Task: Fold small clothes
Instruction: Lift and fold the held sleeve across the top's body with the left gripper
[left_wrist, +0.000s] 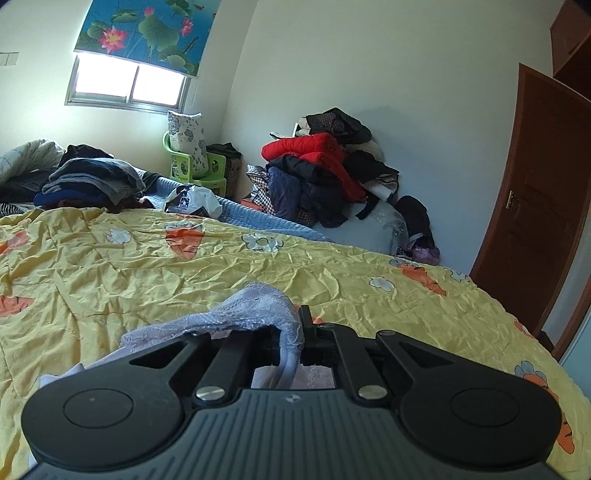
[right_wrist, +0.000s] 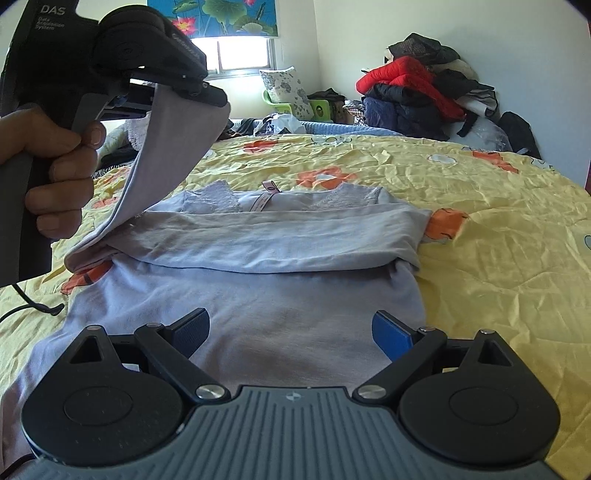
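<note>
A pale lilac top (right_wrist: 258, 302) with lace shoulders lies flat on the yellow carrot-print quilt (right_wrist: 498, 251), one sleeve folded across its chest. My left gripper (right_wrist: 207, 92) is shut on the top's other sleeve (right_wrist: 173, 155) and holds it up above the top's left side; a hand (right_wrist: 55, 162) grips its handle. In the left wrist view the lace cuff (left_wrist: 255, 310) bunches between the shut jaws of the left gripper (left_wrist: 295, 332). My right gripper (right_wrist: 291, 328) hovers open over the top's lower half, blue pads (right_wrist: 391, 332) wide apart, nothing between them.
A heap of jackets, one red (left_wrist: 317, 155), lies on the far side of the bed by the wall. Folded dark clothes (left_wrist: 92, 181) and a white bag (left_wrist: 192, 199) sit at the bed's far left. A green chair (left_wrist: 192, 166) stands under the window. A brown door (left_wrist: 535, 192) is at right.
</note>
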